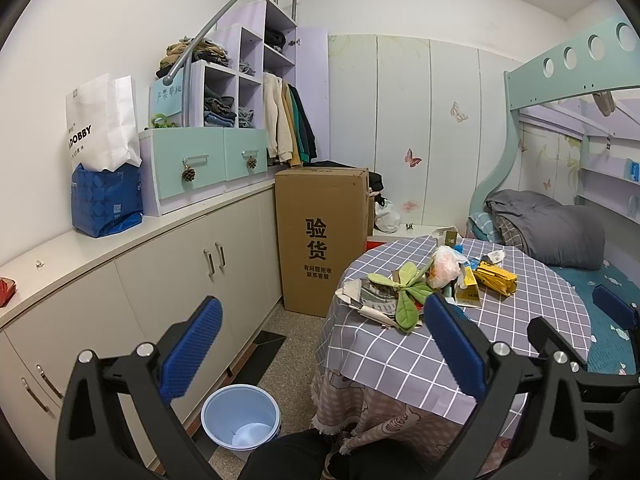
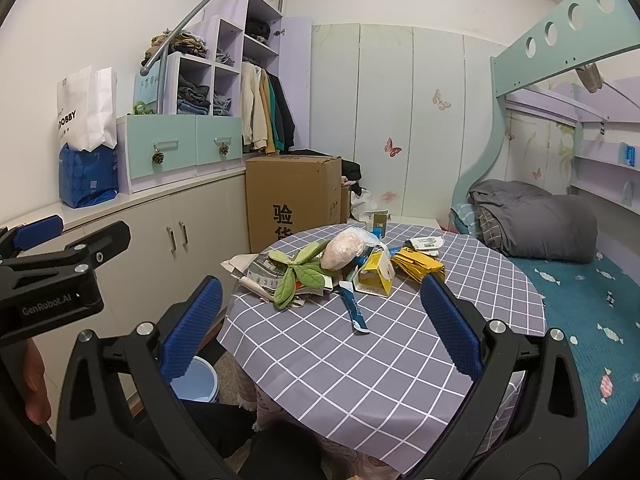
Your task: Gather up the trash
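Left gripper (image 1: 320, 344): its blue fingers were spread wide with nothing between them. It hung in the air beside the table, over the floor, likely waiting for its turn.
Right gripper (image 2: 320, 326): it was wide apart too, and held nothing. It pointed at the table from the near side, so it looked ready to reach in and pick.
Table (image 2: 360, 376): it was round, with a gray checked cloth. Its near half was bare, so there was room to come in low.
Trash pile (image 2: 332, 268): it sat heaped in the middle and far part of the table. All of it was close together, which should make picking quick.
Green leaf toy (image 2: 298, 276): it lay on top of crumpled newspaper (image 2: 256, 274), at the left of the pile.
Pink bag (image 2: 342, 254): it rested against a yellow carton (image 2: 374, 276).
Blue wrapper (image 2: 354, 310): it lay alone, nearest the right gripper. I think it would be the easy first pick.
Blue bin (image 1: 240, 416): it stood on the floor just left of the table, mouth up. That spot was good for dropping trash in.
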Motion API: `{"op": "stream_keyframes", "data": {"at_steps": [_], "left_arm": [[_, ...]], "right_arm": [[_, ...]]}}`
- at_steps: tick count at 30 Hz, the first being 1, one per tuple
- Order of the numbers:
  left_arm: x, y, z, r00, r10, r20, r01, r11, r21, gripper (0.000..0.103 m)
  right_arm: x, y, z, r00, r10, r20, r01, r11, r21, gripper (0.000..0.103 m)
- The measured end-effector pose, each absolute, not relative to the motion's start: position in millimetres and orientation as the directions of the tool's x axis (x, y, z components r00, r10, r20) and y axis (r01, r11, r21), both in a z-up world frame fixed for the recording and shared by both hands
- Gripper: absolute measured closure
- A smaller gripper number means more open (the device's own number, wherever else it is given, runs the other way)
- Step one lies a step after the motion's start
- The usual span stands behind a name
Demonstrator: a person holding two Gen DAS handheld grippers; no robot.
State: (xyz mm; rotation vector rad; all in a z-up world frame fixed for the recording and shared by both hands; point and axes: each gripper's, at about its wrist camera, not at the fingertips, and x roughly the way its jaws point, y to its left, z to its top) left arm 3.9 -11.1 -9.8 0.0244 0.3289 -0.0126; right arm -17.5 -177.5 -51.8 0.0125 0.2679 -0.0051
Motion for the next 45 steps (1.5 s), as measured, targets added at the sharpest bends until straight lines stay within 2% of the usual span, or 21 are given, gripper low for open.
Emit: {"op": "stream_keyframes", "data": {"at_steps": [45], "left_arm": [[6, -14, -20, 0.941, -0.007, -0.339, 0.020, 0.999, 0.034, 0.004]], "right_arm": [[-18, -174, -61, 0.952, 0.013, -0.304, -0.007, 1.000, 0.021, 0.006]]}}
